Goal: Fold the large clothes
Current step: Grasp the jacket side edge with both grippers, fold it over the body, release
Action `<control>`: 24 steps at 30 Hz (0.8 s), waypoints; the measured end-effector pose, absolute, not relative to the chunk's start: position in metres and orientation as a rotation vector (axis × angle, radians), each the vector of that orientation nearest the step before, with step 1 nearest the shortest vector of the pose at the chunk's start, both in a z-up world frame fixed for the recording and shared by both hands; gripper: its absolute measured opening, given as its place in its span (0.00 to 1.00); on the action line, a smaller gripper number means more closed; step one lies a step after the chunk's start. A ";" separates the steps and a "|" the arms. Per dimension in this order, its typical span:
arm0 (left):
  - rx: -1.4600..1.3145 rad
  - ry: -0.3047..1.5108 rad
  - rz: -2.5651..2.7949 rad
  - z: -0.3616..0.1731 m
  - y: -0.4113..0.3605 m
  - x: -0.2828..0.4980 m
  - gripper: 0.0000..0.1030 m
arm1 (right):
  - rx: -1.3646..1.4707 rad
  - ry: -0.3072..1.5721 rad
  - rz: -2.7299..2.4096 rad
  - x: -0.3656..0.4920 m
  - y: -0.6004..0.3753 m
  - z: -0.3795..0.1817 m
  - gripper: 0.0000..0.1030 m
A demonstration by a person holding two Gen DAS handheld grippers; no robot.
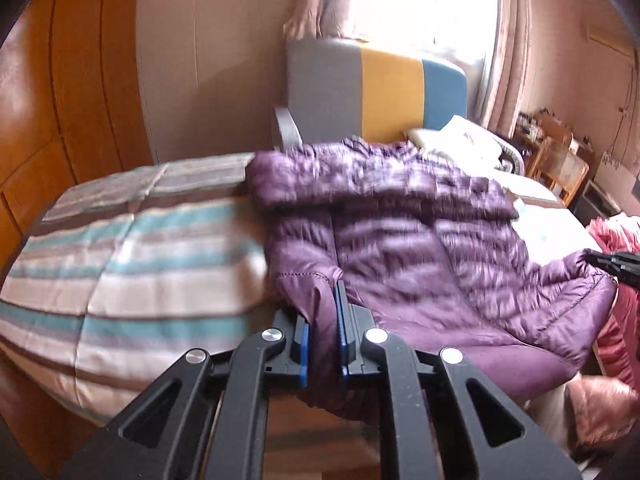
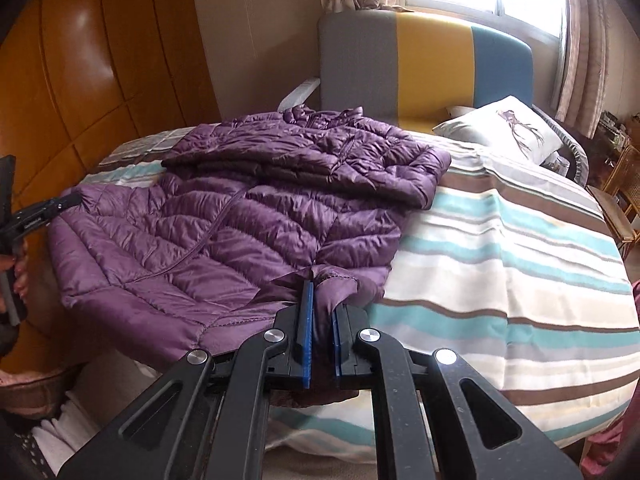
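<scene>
Both grippers are pinched nearly shut on the jacket [image 2: 224, 240] hem: left gripper [image 1: 323, 316] on one bottom corner, right gripper [image 2: 320, 312] on the other. Jacket lies along the bed's [image 2: 500, 264] near edge, sleeves folded across the chest. Striped blanket stretches bare toward the pillow [image 2: 508, 132].

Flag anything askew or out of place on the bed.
The purple jacket lies skewed, its bottom hem hanging off the striped bedspread's edge, where both grippers pinch it. Nothing looks damaged.
</scene>
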State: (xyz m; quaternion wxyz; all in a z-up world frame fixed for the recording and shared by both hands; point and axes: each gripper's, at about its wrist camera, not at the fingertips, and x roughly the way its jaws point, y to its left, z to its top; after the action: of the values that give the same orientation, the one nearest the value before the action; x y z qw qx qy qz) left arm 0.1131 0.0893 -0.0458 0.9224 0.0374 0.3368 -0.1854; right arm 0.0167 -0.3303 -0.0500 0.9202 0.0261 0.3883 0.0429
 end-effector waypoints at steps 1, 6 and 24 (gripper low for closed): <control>0.073 0.685 -0.379 -0.043 0.088 0.118 0.10 | 0.061 0.791 0.083 0.022 -0.332 -0.048 0.07; 0.045 0.663 -0.363 -0.032 0.077 0.158 0.10 | 0.123 0.763 0.069 0.057 -0.350 -0.036 0.07; 0.023 0.702 -0.265 -0.050 0.028 0.312 0.09 | 0.205 0.790 -0.050 0.205 -0.402 -0.042 0.07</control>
State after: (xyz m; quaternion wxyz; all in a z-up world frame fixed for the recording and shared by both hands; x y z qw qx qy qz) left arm 0.3124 0.0278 -0.0502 0.9304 0.0111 0.3430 -0.1292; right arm 0.2052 -0.4018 -0.0419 0.9175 0.0995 0.3843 -0.0244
